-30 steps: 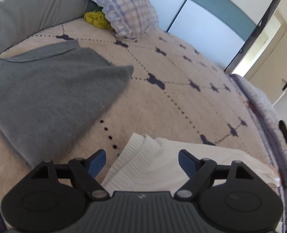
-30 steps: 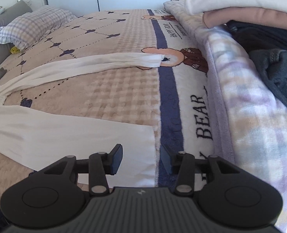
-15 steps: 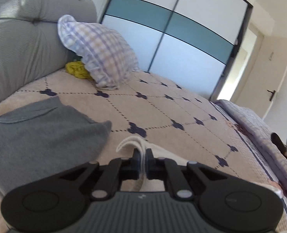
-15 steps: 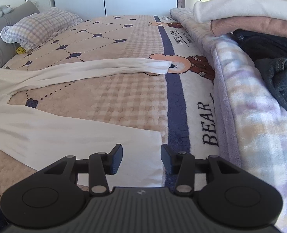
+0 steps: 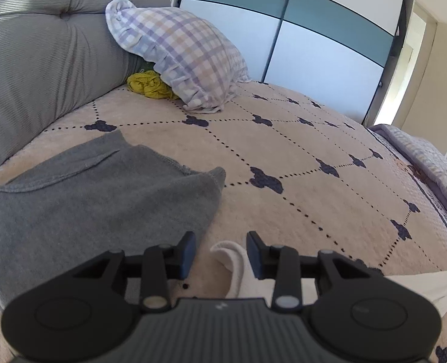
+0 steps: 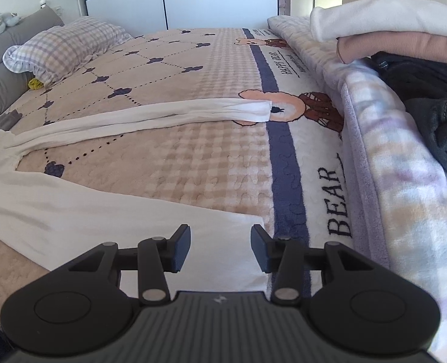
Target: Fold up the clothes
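The white shirt [image 6: 81, 211] lies flat on the bed [image 6: 211, 163], one sleeve stretched toward the bear print. The left gripper [image 5: 220, 254] is opening, a white fold loose between its jaws beside the grey garment [image 5: 81, 205]. The right gripper [image 6: 220, 249] stands open over the shirt's hem edge.

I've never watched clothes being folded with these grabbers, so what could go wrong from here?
The left gripper is opening around the white garment's collar, so the fabric may slip free and flop down crumpled. The long sleeve lies stretched across the bed and could drag or twist during a fold. The grey garment lies close beside the collar and might get caught up too.
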{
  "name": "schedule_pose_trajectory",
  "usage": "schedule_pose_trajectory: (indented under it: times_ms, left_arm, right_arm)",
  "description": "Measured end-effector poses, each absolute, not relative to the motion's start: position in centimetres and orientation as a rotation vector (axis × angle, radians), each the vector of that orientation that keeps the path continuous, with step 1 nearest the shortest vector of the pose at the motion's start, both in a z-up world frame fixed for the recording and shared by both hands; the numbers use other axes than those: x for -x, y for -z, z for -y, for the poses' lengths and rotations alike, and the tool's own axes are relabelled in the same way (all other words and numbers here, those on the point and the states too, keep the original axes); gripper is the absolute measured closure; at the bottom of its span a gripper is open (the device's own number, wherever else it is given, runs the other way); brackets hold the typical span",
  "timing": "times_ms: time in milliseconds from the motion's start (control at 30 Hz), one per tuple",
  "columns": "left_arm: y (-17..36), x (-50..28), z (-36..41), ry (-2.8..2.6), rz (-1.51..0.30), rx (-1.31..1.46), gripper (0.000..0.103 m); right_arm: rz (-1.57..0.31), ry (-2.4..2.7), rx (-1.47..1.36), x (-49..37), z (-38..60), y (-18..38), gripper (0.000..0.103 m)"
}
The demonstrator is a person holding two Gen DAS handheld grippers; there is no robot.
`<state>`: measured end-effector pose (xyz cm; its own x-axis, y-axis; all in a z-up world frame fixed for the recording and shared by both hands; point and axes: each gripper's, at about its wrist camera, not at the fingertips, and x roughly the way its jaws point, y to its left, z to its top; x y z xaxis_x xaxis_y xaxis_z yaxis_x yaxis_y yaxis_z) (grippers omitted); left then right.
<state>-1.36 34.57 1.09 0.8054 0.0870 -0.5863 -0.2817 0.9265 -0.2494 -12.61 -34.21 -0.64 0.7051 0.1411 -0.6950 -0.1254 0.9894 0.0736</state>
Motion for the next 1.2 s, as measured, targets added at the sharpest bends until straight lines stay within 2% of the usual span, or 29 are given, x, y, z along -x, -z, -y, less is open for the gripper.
schedule_pose_trajectory:
  times_ms: [67,133,233,267,300,333,367,533,733,967,1067,1100,1133,1167,1200]
  left_arm:
    - [-0.8,0.8,-34.5,-0.178,-0.641,0.365,0.052]
    - [-0.3,-0.1,-34.2,-0.198,-0.671,0.361,0.030]
    - [0.5,-1.7,-33.5,-0.206,-0.719,0.349,0.027]
    - [0.6,-2.1,-33.2,-0.189,-0.724,0.351,0.028]
    - [0.7,-2.5,-32.9,-0.170,-0.721,0.349,0.044]
    - [0.7,-2.7,-32.8,-0.162,-0.714,0.353,0.081]
    - [0.7,-2.8,-32.8,-0.164,-0.705,0.364,0.098]
    - [-0.7,-1.5,-34.1,-0.198,-0.548,0.387,0.098]
    - [-0.2,-1.8,-35.1,-0.226,-0.544,0.375,0.098]
    - [0.0,-2.0,-35.1,-0.241,-0.534,0.335,0.098]
    - [-0.3,-1.8,-35.5,-0.247,-0.518,0.339,0.098]
    - [-0.3,-1.7,-35.6,-0.247,-0.512,0.339,0.098]
    - [-0.4,-1.6,-35.6,-0.249,-0.507,0.337,0.098]
    - [-0.5,-1.5,-35.6,-0.252,-0.502,0.336,0.098]
    - [-0.6,-1.4,-35.7,-0.257,-0.494,0.341,0.098]
  right_arm:
    - [-0.774,-0.150,-0.033,12.4,34.1,0.7,0.056]
    - [-0.775,-0.159,-0.036,12.1,33.7,0.8,0.056]
    - [-0.775,-0.164,-0.016,11.6,33.1,0.8,0.056]
    - [-0.775,-0.164,-0.011,11.3,33.0,0.7,0.056]
    - [-0.775,-0.165,-0.007,11.1,33.0,0.7,0.056]
    - [-0.771,-0.162,-0.006,10.7,33.1,0.5,0.056]
    - [-0.767,-0.160,-0.006,10.3,33.2,0.4,0.056]
    - [-0.749,-0.132,-0.099,6.6,35.4,0.0,0.056]
    - [-0.711,-0.081,-0.194,-3.0,37.7,-0.4,0.056]
    - [-0.788,0.009,-0.228,-13.4,39.1,2.3,0.056]
    - [-0.832,-0.043,-0.151,-14.6,37.3,3.3,0.067]
    - [-0.832,-0.057,-0.055,-14.3,36.0,3.2,0.076]
    - [-0.831,-0.067,0.012,-14.1,35.1,3.1,0.093]
    - [-0.829,-0.076,0.079,-13.8,34.2,3.0,0.099]
    - [-0.815,-0.067,0.131,-13.6,33.6,2.8,0.099]
